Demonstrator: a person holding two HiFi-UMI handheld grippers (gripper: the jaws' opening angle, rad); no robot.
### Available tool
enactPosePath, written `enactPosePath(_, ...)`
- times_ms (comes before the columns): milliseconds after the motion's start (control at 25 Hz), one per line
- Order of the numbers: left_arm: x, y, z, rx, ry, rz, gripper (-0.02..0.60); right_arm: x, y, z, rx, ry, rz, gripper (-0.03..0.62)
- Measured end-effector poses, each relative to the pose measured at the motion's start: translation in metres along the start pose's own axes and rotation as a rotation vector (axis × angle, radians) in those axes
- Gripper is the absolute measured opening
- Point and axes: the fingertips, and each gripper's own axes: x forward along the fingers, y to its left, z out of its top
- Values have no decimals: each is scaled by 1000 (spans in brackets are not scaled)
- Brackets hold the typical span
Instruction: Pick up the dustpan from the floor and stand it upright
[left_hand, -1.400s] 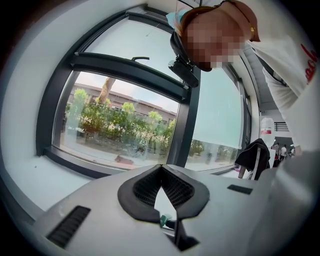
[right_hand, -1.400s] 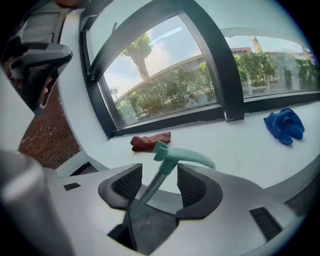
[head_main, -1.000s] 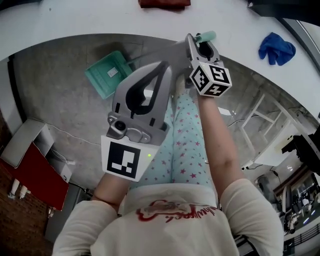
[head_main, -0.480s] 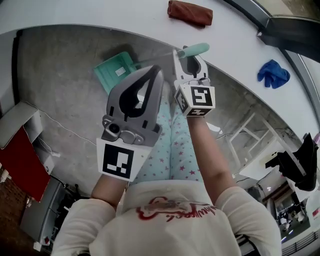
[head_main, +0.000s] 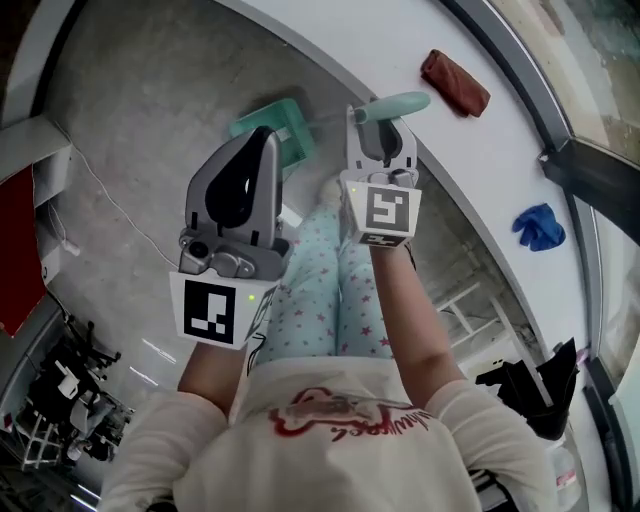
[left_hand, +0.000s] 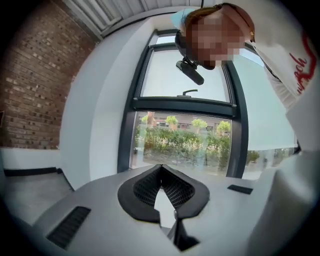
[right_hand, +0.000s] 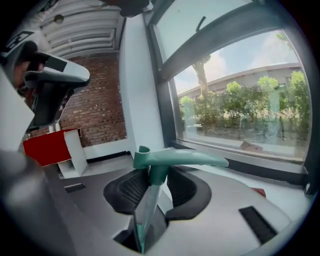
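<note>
teal dustpan (head_main: 290, 135) shows in the head view just past the tip of my left tongs (head_main: 262, 135). its handle (head_main: 398, 102) sticks out beyond my right tongs (head_main: 379, 128), which are close beside the left.

left gripper view: my left tongs (left_hand: 161, 168) are closed tip to tip, with nothing between.

right gripper view: my right tongs (right_hand: 152, 175) have just been closing. they clamp the handle (right_hand: 181, 158) just under its crosswise top.
</note>
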Motion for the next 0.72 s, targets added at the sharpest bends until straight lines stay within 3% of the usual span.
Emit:
enactPosePath(440,-74,67,18,-20,-59,259,20,20,100,18,-182,4,211,120)
enactPosePath(720,-106,81,14,-31,-62,348,20,17,147,17,-257,-10,318,117)
